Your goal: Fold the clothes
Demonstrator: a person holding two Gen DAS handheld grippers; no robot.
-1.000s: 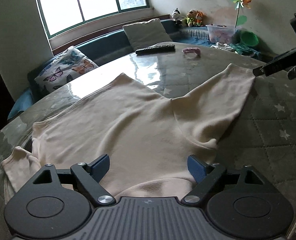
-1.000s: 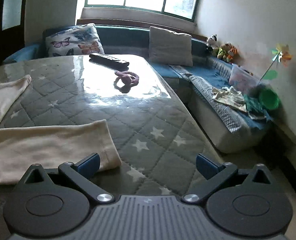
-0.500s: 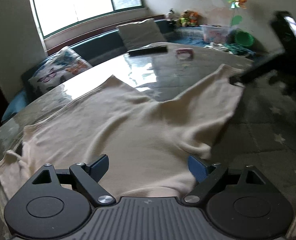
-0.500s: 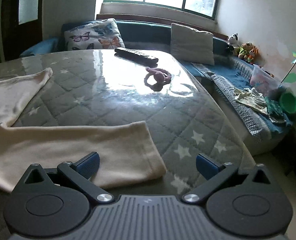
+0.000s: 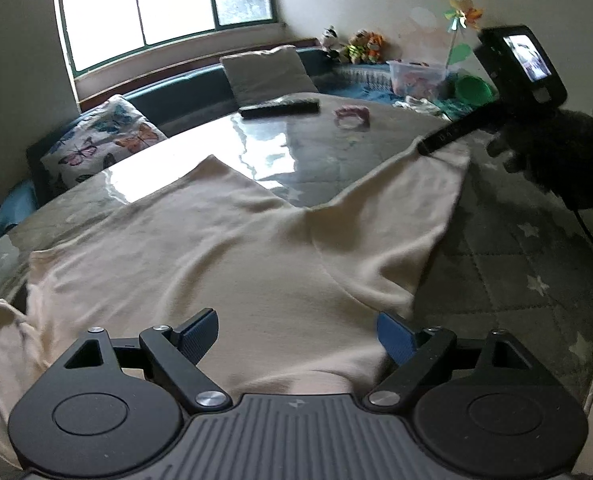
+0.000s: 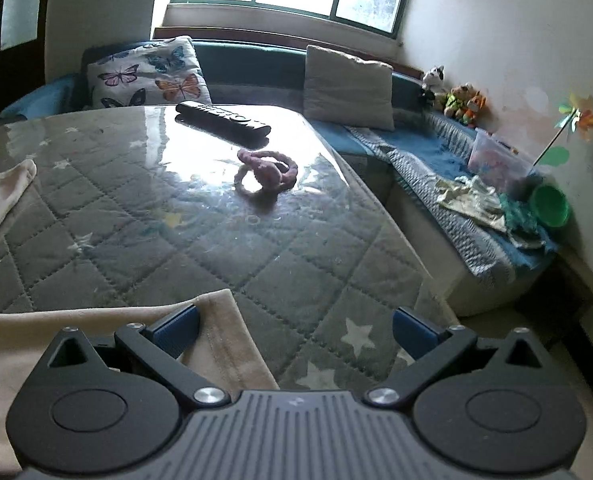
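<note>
A cream long-sleeved top lies spread flat on the quilted, glass-topped table. My left gripper is open just above the top's near edge, by the collar. One sleeve runs out to the right. My right gripper is open, low over the sleeve cuff; its left finger lies over the cuff's end. In the left wrist view the right gripper shows at that cuff. The other sleeve lies at the far left.
A black remote and a pink knotted cord lie on the far part of the table. A sofa with a butterfly cushion and a grey cushion runs behind. The table's right edge drops to the bench.
The right gripper has moved forward and down onto the sleeve cuff. The left gripper has shifted slightly and stays open over the collar edge.
</note>
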